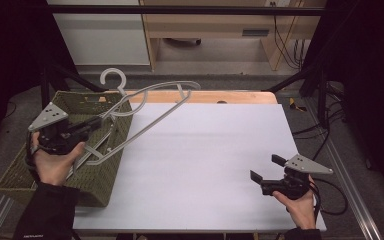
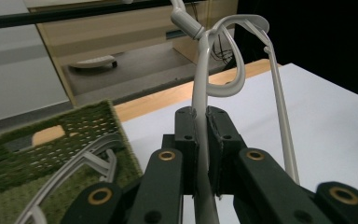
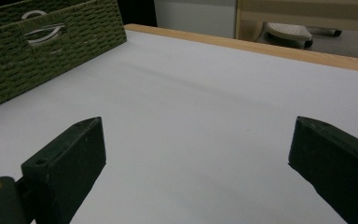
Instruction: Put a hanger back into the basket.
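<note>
Left gripper [image 1: 99, 121]: I hold it over the basket, my jaws pinched tight on one grey bar of a clothes hanger.
Hanger [image 1: 145, 107]: pale grey plastic, lifted and tilted, its lower end over the basket, its shoulder out above the table's far left corner, its hook [image 1: 114, 79] past the basket's far rim.
Left gripper view: shows up close what the high view cannot, the bar [image 2: 200, 100] running straight up between my two pads, and a second grey hanger [image 2: 81, 161] lying inside the basket.
Right gripper [image 1: 267, 172]: I hold it low over the near right of the table, jaws spread wide, nothing between them.
Right gripper view: the bare white surface between my open jaws, and the basket's outer wall [image 3: 51, 51] with a cut-out handle, well apart from me.
Basket [image 1: 27, 172]: green woven, rectangular, at the table's left edge.
Table [image 1: 205, 160]: white top with a wooden strip along the far edge.
Room: grey floor, light wooden furniture and cables beyond the table, dark on both sides.
</note>
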The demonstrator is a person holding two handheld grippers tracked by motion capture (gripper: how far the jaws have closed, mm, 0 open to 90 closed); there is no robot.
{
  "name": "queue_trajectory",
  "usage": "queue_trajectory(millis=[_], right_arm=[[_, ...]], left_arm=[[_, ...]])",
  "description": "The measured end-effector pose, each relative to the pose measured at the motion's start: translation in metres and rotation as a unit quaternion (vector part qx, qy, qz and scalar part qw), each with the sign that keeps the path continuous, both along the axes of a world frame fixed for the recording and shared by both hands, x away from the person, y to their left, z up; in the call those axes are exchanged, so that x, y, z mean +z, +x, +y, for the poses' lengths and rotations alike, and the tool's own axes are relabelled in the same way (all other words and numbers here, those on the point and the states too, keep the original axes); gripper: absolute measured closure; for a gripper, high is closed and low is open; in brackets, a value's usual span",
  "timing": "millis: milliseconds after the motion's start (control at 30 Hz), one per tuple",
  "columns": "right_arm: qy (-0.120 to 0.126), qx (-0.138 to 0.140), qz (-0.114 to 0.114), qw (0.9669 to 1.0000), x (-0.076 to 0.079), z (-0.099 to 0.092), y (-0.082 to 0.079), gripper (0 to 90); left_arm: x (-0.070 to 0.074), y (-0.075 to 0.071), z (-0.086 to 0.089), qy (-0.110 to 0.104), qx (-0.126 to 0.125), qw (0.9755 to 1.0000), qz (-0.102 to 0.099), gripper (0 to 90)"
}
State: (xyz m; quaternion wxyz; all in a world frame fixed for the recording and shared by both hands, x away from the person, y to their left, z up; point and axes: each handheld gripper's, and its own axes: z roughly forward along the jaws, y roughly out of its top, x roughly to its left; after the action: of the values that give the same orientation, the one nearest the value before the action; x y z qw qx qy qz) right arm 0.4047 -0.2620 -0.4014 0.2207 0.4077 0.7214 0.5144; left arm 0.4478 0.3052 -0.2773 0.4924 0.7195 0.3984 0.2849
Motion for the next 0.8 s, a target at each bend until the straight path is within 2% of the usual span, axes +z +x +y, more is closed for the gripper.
queue_trajectory(millis=[167,333,433,533,800], right_arm=[[0.001,-0.002,-0.001,1.0,0.0,-0.001,0.0,3.1],[0.006,-0.007,0.0,1.0,0.001,-0.001,-0.001,2.4],[0.004,-0.01,0.0,0.9999,0.001,-0.001,-0.001,2.4],[-0.004,-0.008,0.001,1.0,0.0,-0.001,0.0,2.2],[-0.008,-0.008,0.002,0.9999,-0.001,0.0,0.0,2.0]], left_arm=[[0.005,-0.003,0.016,0.006,0.02,0.9997,-0.01,83.4],[0.006,-0.002,0.033,0.008,0.037,0.9992,-0.011,83.4],[0.005,-0.001,0.043,0.008,0.044,0.9989,-0.012,83.4],[0.004,0.0,0.051,0.019,0.056,0.9982,-0.01,83.4],[-0.004,0.005,0.072,0.02,0.07,0.9973,-0.01,83.3]])
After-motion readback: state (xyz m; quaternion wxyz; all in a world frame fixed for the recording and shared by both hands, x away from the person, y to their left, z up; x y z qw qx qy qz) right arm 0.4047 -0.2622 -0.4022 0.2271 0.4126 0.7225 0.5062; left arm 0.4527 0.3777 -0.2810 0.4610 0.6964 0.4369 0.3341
